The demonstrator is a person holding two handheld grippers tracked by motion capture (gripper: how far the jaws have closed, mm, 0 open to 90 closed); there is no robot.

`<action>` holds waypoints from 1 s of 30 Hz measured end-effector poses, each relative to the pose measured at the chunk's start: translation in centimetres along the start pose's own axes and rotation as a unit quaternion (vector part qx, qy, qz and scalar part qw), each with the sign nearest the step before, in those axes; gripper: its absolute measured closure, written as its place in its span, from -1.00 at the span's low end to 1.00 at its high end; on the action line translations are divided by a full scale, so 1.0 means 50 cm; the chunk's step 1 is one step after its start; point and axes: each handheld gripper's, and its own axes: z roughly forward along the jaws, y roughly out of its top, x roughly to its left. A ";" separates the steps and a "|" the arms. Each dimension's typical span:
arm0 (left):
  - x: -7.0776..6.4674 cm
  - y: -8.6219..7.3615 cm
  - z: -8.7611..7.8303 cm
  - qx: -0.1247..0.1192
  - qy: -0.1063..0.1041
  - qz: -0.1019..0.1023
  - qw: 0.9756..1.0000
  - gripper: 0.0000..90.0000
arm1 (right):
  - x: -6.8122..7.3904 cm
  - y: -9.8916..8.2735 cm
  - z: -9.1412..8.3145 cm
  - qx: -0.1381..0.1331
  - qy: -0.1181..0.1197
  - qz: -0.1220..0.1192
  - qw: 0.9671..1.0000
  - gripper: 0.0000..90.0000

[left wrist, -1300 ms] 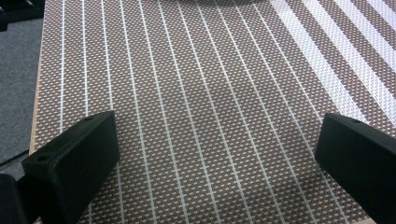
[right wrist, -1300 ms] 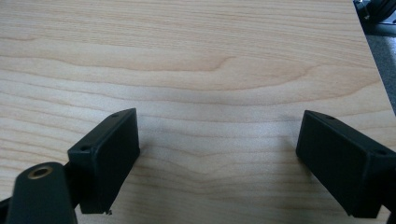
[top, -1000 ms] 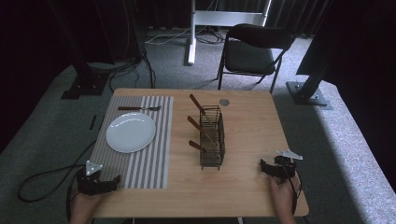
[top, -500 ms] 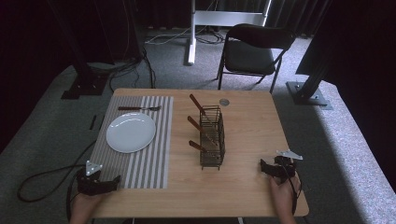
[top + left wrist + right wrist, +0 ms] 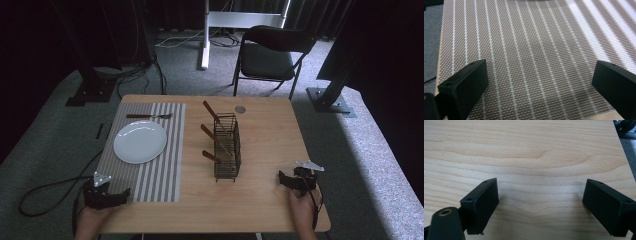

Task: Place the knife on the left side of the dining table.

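Note:
A white plate [image 5: 140,141] lies on a striped placemat [image 5: 165,170] at the table's left. A fork [image 5: 149,116] rests on the mat behind the plate. Mid-table stands a black wire caddy [image 5: 227,147] with three wooden-handled utensils [image 5: 211,113] sticking out toward the left. My left gripper [image 5: 122,194] rests at the mat's near left corner, open, with only mat weave [image 5: 536,57] between its jaws. My right gripper [image 5: 283,180] sits near the table's front right, open over bare wood [image 5: 541,170].
A small round grey disc [image 5: 240,109] lies near the table's far edge. A black chair [image 5: 272,52] stands beyond the table, with stand bases and cables on the carpet. The table's front edge is close behind both grippers.

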 end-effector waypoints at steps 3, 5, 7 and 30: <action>-0.005 0.007 -0.005 0.000 -0.021 0.001 1.000 -0.97 | 0.000 0.000 0.000 0.000 0.000 0.000 1.000 -0.72; -0.010 0.009 -0.007 -0.001 -0.025 0.008 1.000 -0.97 | 0.000 0.000 0.000 0.000 0.000 0.000 1.000 -0.72; -0.013 0.010 -0.009 -0.004 -0.033 0.012 0.999 -0.97 | 0.000 0.000 0.000 0.000 0.000 0.000 1.000 -0.72; -0.064 0.078 -0.033 -0.028 -0.083 0.057 0.994 -0.93 | 0.000 0.000 0.000 0.000 0.000 0.000 1.000 -0.72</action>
